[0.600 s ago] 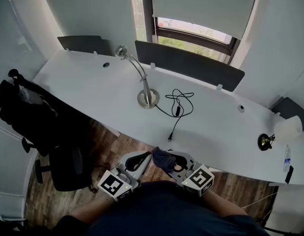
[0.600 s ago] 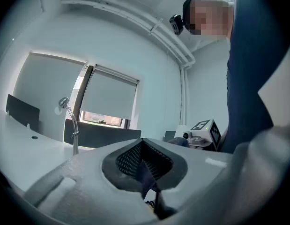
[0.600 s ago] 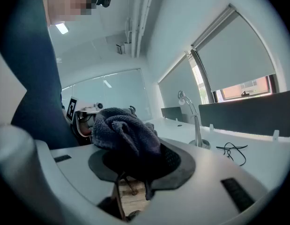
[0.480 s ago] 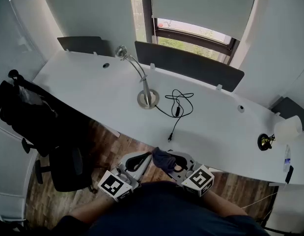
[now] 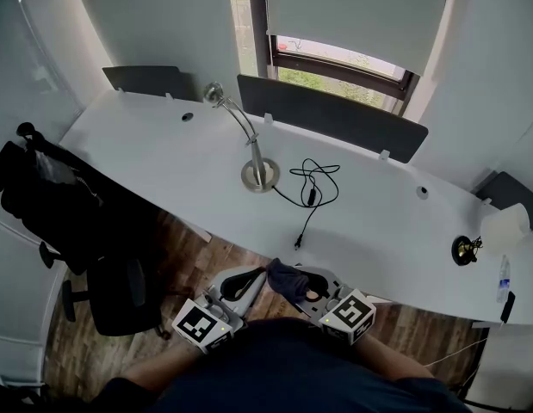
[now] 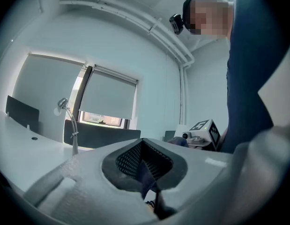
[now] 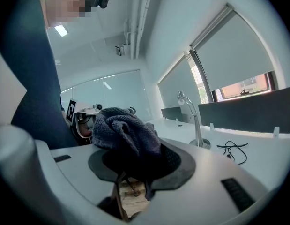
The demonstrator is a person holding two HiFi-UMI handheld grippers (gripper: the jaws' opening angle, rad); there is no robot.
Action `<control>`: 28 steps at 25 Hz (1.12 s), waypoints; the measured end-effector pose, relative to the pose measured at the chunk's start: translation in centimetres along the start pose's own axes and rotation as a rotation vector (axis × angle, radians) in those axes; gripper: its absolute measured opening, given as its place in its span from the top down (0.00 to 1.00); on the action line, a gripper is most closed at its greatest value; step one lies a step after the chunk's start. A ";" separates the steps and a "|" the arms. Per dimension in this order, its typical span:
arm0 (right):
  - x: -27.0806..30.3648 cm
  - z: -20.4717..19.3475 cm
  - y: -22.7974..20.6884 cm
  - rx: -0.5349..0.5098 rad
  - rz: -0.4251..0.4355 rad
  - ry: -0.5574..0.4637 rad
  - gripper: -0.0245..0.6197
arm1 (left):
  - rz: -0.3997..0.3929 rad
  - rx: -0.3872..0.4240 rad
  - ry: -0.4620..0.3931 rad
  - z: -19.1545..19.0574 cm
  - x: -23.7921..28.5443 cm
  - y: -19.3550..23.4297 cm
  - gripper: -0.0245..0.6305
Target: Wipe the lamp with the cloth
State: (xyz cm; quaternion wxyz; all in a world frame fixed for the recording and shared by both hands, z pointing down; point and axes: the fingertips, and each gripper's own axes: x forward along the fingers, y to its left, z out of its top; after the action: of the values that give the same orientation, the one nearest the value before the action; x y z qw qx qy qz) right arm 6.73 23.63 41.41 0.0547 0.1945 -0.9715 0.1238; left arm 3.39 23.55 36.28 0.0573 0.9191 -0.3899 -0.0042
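Head view looks steeply down; both gripper views face the lamp (image 5: 259,175).

Left gripper (image 5: 251,279) and right gripper (image 5: 302,286) are both tucked in low against the person's torso, tips angled toward each other and nearly meeting. Left jaws are pressed together, nothing in them; right jaws are clamped on the bunched-up cloth (image 5: 281,276). Forearms (image 5: 150,370) bent in close

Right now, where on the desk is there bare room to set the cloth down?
Widest bare patch: the desk left of the lamp base. Another lies between the cable and the small dark object. Crowded: lamp base and cable at centre, and the far right end by the white roll.
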 end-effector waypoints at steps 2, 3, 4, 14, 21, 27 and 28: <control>-0.1 0.0 0.0 0.011 0.003 -0.004 0.72 | 0.002 0.002 0.002 -0.1 0.0 0.0 0.95; -0.2 0.0 0.0 0.012 0.004 -0.005 0.72 | 0.002 0.003 0.004 -0.1 0.0 -0.1 0.95; -0.2 0.0 0.0 0.012 0.005 -0.005 0.72 | 0.002 0.004 0.005 -0.1 0.0 -0.2 0.95; 1.0 -0.4 -0.9 0.025 0.003 0.010 0.72 | 0.004 -0.010 0.009 -0.6 0.3 1.1 0.95; 4.1 0.3 -3.8 0.021 -0.044 0.031 0.72 | -0.043 -0.029 -0.004 -0.3 1.9 5.4 0.95; 9.0 2.5 -7.7 0.026 -0.111 0.035 0.72 | -0.116 -0.045 0.005 0.8 4.2 11.6 0.95; 10.1 2.8 -8.4 0.028 -0.122 0.039 0.72 | -0.127 -0.051 0.008 1.0 4.6 12.9 0.95</control>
State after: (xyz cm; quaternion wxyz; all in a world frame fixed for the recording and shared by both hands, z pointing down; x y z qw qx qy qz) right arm 0.62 11.71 42.15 0.0781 0.2519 -0.9547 0.1376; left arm -2.70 11.25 36.91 0.0816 0.9403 -0.3302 -0.0142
